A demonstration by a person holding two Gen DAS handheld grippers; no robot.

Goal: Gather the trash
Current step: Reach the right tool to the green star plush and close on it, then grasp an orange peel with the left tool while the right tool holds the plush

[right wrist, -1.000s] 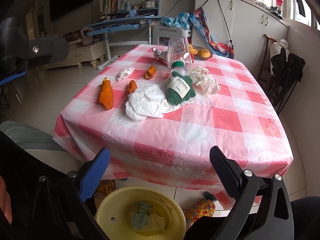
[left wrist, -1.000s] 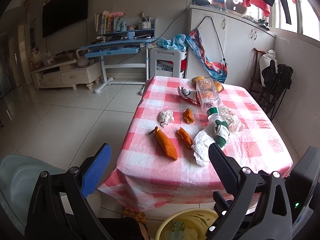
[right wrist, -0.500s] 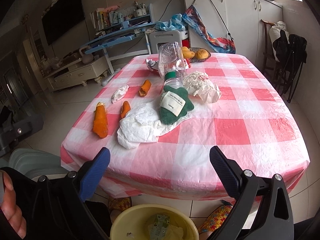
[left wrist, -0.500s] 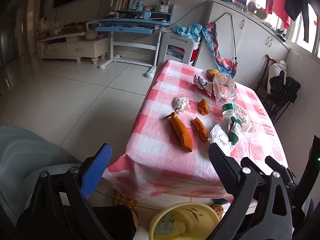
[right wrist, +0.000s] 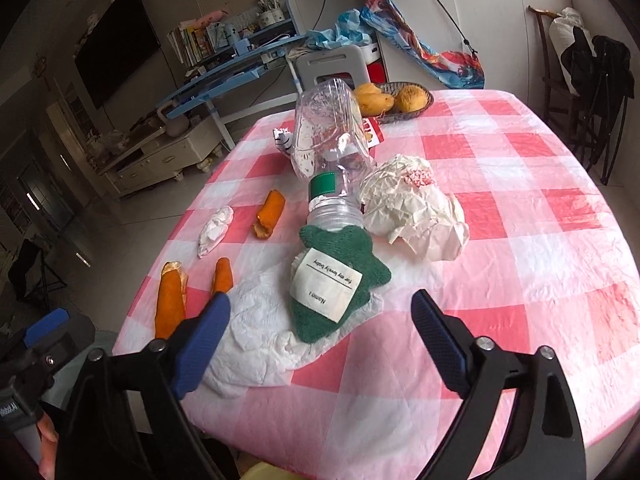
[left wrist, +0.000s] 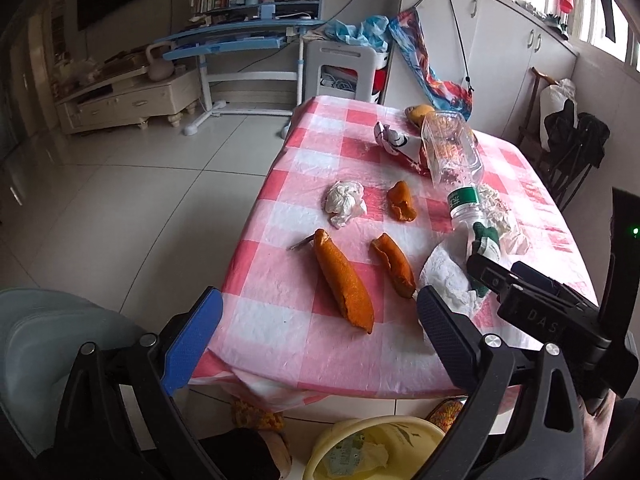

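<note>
Moved: You brought both grippers in closer over the tabletop point(right wrist: 520, 240); the trash filled more of each view than a second before.
Right gripper point(right wrist: 320, 320): Its jaws were closing from nearly full width, holding nothing, with the white tissue point(right wrist: 264, 340) and green cloth point(right wrist: 336, 280) lying ahead between them.
Left gripper point(left wrist: 316, 328): It hung wide open and empty, facing the long orange peel point(left wrist: 344, 280).
Trash: Peels, a small paper wad point(left wrist: 344, 200), a tipped plastic bottle point(right wrist: 332, 152) and crumpled paper point(right wrist: 412, 212) lay on the tabletop; the yellow bin point(left wrist: 376, 448) sat on the floor below its near edge.
Risk: If you closed low, you could pinch the thin plastic cover and drag everything. The bottle neck rested on the cloth, so pulling that would likely roll it.
</note>
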